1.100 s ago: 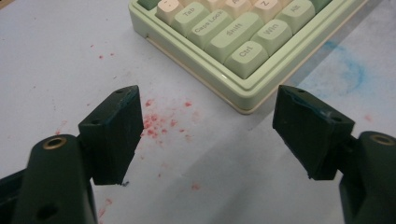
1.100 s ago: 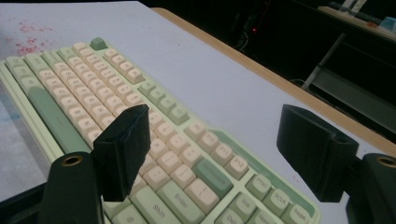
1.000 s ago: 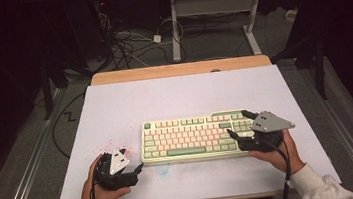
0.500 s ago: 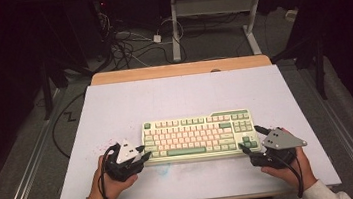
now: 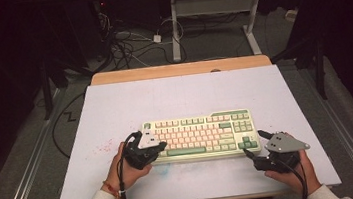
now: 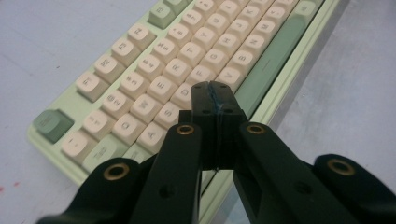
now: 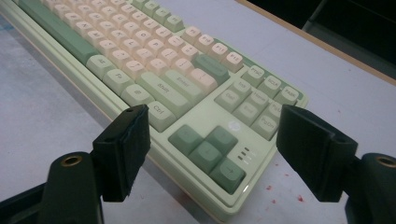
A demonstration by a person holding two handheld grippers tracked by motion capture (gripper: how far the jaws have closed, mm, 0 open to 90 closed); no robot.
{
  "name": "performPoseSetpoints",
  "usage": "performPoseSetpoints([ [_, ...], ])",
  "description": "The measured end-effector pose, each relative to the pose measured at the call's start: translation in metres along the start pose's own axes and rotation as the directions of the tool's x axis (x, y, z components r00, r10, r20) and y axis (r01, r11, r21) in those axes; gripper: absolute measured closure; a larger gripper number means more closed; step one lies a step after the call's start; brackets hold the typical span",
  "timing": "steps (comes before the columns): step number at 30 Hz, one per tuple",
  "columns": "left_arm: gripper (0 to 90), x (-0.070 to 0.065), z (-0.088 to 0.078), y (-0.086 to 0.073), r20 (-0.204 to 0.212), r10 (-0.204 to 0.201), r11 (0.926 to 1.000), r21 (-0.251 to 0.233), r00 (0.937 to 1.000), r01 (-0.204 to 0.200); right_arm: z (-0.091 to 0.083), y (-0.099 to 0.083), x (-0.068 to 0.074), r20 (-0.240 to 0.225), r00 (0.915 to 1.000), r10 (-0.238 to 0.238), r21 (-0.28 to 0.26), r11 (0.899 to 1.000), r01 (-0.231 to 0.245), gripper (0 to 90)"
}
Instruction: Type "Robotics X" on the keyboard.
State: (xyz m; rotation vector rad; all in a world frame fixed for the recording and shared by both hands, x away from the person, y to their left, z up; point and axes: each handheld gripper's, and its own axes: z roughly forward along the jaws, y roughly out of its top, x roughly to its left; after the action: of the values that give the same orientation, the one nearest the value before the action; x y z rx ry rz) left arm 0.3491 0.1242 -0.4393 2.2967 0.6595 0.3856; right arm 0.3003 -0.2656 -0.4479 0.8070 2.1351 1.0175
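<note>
Nearest the person, both hands rest at the front edge of the bench point(image 5: 91, 119), each holding a tool. The left tool point(image 5: 162, 145) has just been closing and now has its jaws pressed flat together with nothing between them, its tip poised over the letter keys at the left of the keyboard point(image 5: 199, 136), seemingly just above the home row; whether it touches a key I cannot tell. That reads as getting ready to press a key with the closed tip, so the next move calls for a short, straight dip onto one keycap without clipping its neighbours. The right tool point(image 5: 254, 144) stands with its jaws wide apart and empty, just off the keyboard's near right corner, by the arrow keys point(image 7: 208, 151). The keyboard lies flat across the bench's near half, between the two tools.
</note>
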Motion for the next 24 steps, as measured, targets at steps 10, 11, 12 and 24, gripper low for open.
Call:
performPoseSetpoints([
  [10, 87.0, 0.001, 0.025, 0.015, 0.019, 0.023, 0.9984, 0.05, 0.9995, -0.024, 0.004, -0.002, 0.002, -0.014, 0.9998, -0.017, 0.013, 1.0, 0.017, 25.9],
  [11, 87.0, 0.001, 0.027, 0.016, 0.011, 0.026, 0.9981, 0.055, 0.9996, -0.027, 0.004, -0.002, 0.002, -0.015, 0.9997, -0.018, 0.013, 1.0, 0.018, 25.9],
  [12, 87.0, 0.001, 0.029, 0.016, 0.016, 0.024, 0.998, 0.059, 0.9996, -0.025, 0.004, -0.002, 0.002, -0.015, 0.9997, -0.02, 0.014, 1.0, 0.02, 25.9],
  [24, 85.4, 0.002, 0.034, 0.015, 0.017, 0.021, 0.997, 0.074, 0.9996, -0.022, 0.003, -0.001, 0.004, -0.02, 0.9992, -0.033, 0.013, 0.999, 0.034, 25.9],
])
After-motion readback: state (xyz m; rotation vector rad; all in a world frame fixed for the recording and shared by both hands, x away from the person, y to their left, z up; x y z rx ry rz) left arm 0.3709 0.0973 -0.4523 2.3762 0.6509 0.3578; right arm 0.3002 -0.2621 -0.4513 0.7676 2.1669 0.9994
